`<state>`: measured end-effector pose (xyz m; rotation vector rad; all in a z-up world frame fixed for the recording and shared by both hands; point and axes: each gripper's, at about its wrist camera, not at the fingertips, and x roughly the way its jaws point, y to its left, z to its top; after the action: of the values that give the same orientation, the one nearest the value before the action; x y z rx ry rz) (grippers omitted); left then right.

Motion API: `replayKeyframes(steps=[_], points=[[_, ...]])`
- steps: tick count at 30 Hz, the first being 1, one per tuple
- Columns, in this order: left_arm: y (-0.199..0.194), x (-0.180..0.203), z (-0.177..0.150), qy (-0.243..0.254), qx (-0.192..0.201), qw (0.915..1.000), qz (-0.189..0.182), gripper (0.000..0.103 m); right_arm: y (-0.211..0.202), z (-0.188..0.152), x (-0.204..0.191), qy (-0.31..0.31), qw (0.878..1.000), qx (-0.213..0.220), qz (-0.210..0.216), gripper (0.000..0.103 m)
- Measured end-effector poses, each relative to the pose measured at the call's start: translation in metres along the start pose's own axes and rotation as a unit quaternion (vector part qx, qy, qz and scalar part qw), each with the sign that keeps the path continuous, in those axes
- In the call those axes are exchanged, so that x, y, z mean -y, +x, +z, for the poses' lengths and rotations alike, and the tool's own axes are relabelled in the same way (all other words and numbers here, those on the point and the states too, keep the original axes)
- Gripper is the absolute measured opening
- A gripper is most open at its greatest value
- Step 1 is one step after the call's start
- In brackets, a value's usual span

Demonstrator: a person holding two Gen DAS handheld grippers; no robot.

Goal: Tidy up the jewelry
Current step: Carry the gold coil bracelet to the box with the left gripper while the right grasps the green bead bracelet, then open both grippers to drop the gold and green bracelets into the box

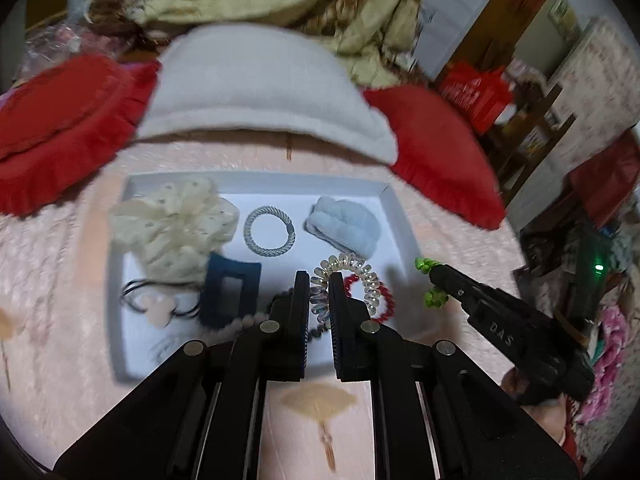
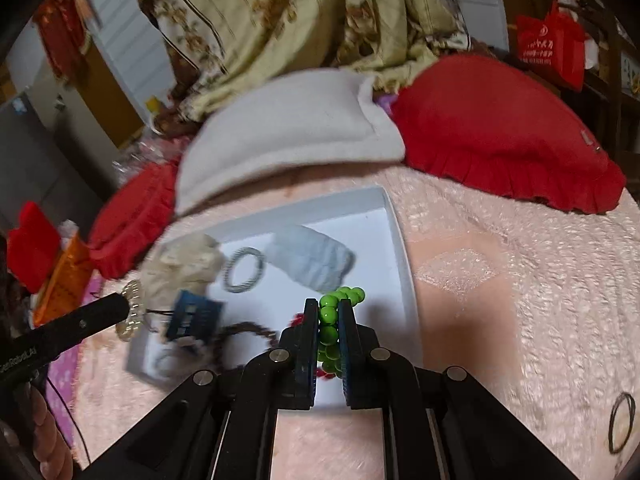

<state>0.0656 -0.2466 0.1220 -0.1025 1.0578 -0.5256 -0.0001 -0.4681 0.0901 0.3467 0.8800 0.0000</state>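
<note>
While both claws hang above the bed, each grips a piece. Left claw (image 1: 319,280) is clamped on a clear spiral hair tie (image 1: 348,276), coil pinched between the pads and looping out to the right of the fingers. Right claw (image 2: 329,308) is clamped on a green bead bracelet (image 2: 330,320), beads stacked between the pads, a few sticking out past the tips.

White tray (image 1: 394,208) sits on the pink bedspread (image 1: 52,280). Inside it: cream scrunchie (image 1: 176,224) at left, silver braided hair ring (image 1: 269,231) in the middle, pale blue fuzzy band (image 1: 344,224) at right, dark blue rectangular clip (image 1: 229,290) near the front, black cord with a pale flower charm (image 1: 160,304) at front left. Red spiral tie (image 1: 384,296) lies in the tray behind the clear coil, partly hidden.

Loose black hair tie (image 2: 622,422) lies on the bedspread well apart from the tray, to the right. Red pillows (image 2: 500,128) and a white folded cloth (image 1: 256,88) sit behind the tray.
</note>
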Motion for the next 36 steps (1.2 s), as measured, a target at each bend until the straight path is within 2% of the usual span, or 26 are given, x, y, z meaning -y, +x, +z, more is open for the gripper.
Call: replayKeyframes(steps=[5,11,13,14,15,17,20,22,24,27,29,33,36], points=[[0.062,-0.002,0.015,0.005,-0.04,0.9987,0.03,0.008,0.032,0.004,0.011,0.002,1.0,-0.017,-0.018,0.009],[0.097,-0.002,0.022,0.012,-0.059,0.9974,0.041,0.009,0.05,0.002,0.019,-0.005,0.999,-0.033,-0.025,0.009],[0.103,-0.004,0.022,0.004,-0.073,0.9969,0.029,0.013,0.052,0.002,0.021,-0.006,0.999,-0.038,-0.033,0.013],[0.104,-0.005,0.022,-0.001,-0.079,0.9967,0.021,0.014,0.051,0.002,0.021,-0.005,0.999,-0.038,-0.036,0.021],[0.102,-0.006,0.021,-0.005,-0.079,0.9968,0.015,0.015,0.048,0.002,0.021,-0.003,0.999,-0.034,-0.035,0.031],[0.093,-0.005,0.019,-0.003,-0.074,0.9972,0.012,0.016,0.035,0.001,0.021,0.001,0.999,-0.016,-0.033,0.037],[0.072,-0.006,0.017,-0.001,-0.07,0.9975,0.012,0.017,0.015,0.0,0.02,-0.002,1.0,0.002,-0.031,0.037],[0.048,-0.011,0.015,0.003,-0.059,0.9981,0.018,0.018,0.002,-0.005,0.021,-0.008,0.999,0.01,-0.051,0.037],[0.026,-0.019,0.012,0.007,-0.045,0.9983,0.037,0.019,-0.003,-0.011,0.023,-0.017,0.997,0.009,-0.073,0.037],[-0.007,-0.05,0.002,-0.005,-0.022,0.9967,0.077,0.034,-0.002,-0.023,0.029,-0.024,0.995,0.001,-0.094,0.037],[-0.023,-0.078,-0.011,-0.022,-0.008,0.9945,0.102,0.035,0.003,-0.029,0.033,-0.022,0.994,-0.005,-0.102,0.037],[-0.022,-0.124,-0.033,-0.06,-0.022,0.9915,0.113,0.035,0.014,-0.04,0.039,-0.012,0.993,-0.02,-0.115,0.037],[-0.009,-0.143,-0.049,-0.079,-0.037,0.9898,0.112,0.035,0.015,-0.048,0.041,-0.008,0.993,-0.022,-0.116,0.036]])
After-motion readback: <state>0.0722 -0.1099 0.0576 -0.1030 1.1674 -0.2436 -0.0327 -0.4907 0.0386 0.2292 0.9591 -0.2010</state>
